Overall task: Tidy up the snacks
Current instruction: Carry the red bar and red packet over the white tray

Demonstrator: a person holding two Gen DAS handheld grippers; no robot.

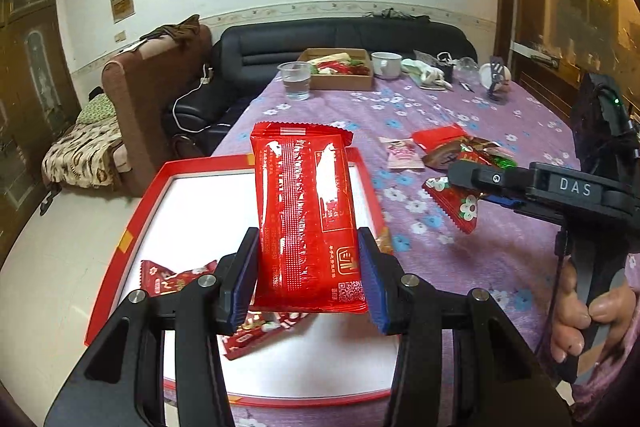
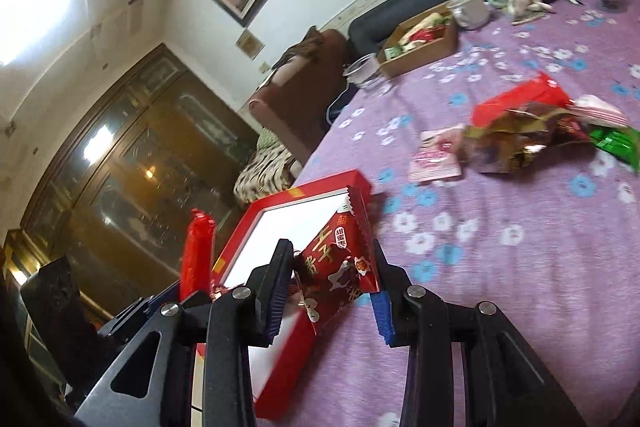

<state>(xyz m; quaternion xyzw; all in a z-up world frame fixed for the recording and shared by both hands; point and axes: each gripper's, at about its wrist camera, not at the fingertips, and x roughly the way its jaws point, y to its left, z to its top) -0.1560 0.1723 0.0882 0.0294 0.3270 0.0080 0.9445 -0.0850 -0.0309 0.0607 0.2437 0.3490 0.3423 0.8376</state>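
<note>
My left gripper [image 1: 308,275] holds the long red pack [image 1: 306,215] standing up, right over the red box [image 1: 132,227]. My right gripper [image 2: 332,291] pinches a small red snack [image 2: 340,263] beside the box's edge.

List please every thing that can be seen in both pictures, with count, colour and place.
red snack pack: one, red, in left gripper, above the box
small snack bag: one, dark red with flowers, in right gripper
red box: one, red rim, white inside, table's near edge
snack packets: at least two, red, inside the box
loose snacks: several, red, pink, green, on purple tablecloth
cardboard tray: one, brown, far end
plastic cup: one, clear
mug: one, white
left gripper: black
right gripper: black
</note>
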